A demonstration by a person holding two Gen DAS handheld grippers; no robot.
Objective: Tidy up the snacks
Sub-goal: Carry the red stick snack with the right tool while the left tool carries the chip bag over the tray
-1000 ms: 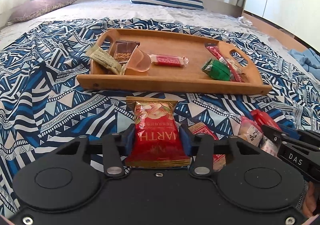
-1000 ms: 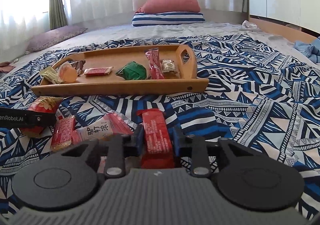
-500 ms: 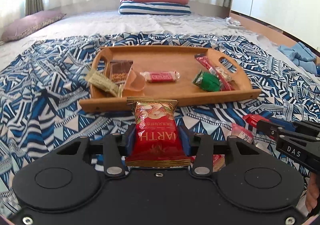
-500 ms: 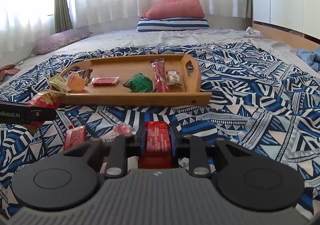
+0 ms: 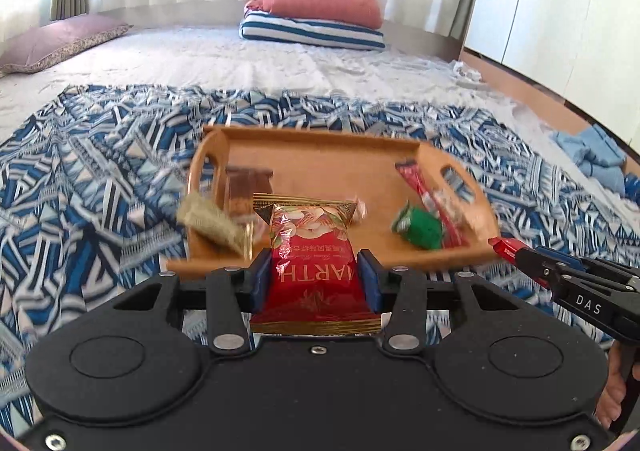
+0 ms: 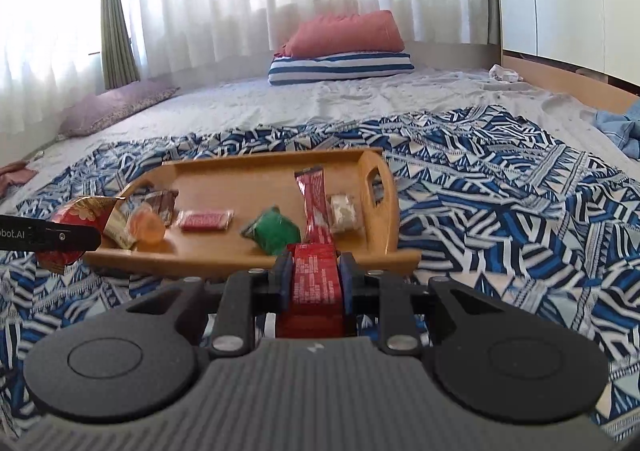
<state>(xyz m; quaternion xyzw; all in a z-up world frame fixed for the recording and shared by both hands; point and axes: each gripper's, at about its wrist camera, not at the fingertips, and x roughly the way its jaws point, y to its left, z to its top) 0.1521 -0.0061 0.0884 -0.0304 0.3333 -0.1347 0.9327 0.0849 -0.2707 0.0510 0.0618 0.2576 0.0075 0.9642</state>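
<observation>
Transport is the step in hand, by my reading: both grippers carry a snack toward the wooden tray [image 6: 404, 263] that lies on the blue patterned blanket [image 6: 500, 211]. The left gripper [image 5: 314, 283] has its jaws clamped on a red nut packet [image 5: 316, 263], held upright above the tray's near-left corner; the right gripper [image 6: 314, 283] has its jaws pressed together on a slim red snack bar [image 6: 316, 283], which sits at the tray's near edge toward the right end. Already in the tray are a green wrapped candy [image 6: 274, 231], a long red stick packet [image 6: 314, 207], a small pale wrapped sweet [image 6: 342, 211] by the right handle, a flat red bar [image 6: 205, 219], an orange jelly cup [image 6: 146, 227] and a brown packet [image 6: 162, 203], with a tan sachet [image 5: 212, 223] leaning over the left end. The next move probably calls for carrying each snack past the near rim, lowering it onto bare wood in the middle or back, then parting the jaws without knocking the pieces already there. The left view is smeared by motion, so the tray contents there blur; the held packet hides the flat red bar in that view, its lettering is only partly readable, and each gripper's body hides the blanket just beneath it, so any snacks left there cannot be seen.
</observation>
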